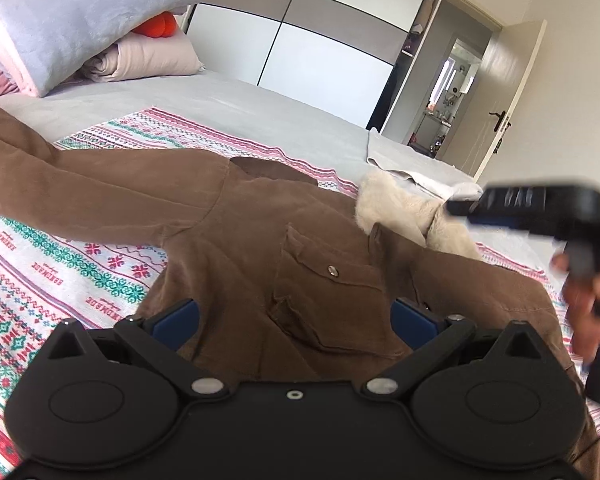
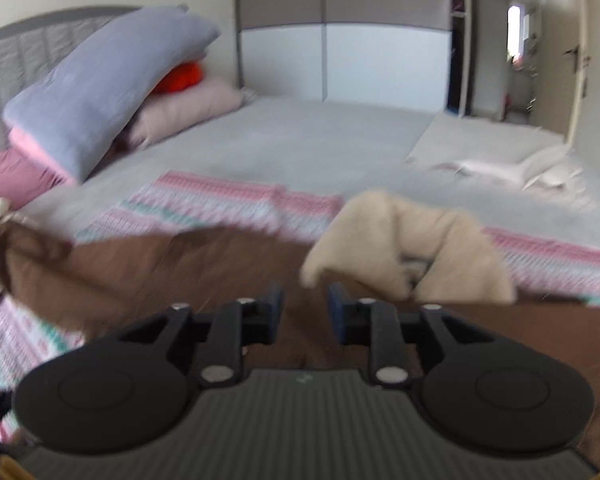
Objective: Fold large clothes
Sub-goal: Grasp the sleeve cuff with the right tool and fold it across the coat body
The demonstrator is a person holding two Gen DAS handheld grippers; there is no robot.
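Where one brown jacket lies, two pillows lean.

Bright, soft daylight; fisheye bending with dark corners, the right wrist view smeared by motion blur.

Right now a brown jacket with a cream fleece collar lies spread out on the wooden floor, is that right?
Not the floor. The brown jacket with its cream fleece collar lies spread out on the bed, over a patterned blanket. The left wrist view shows it.
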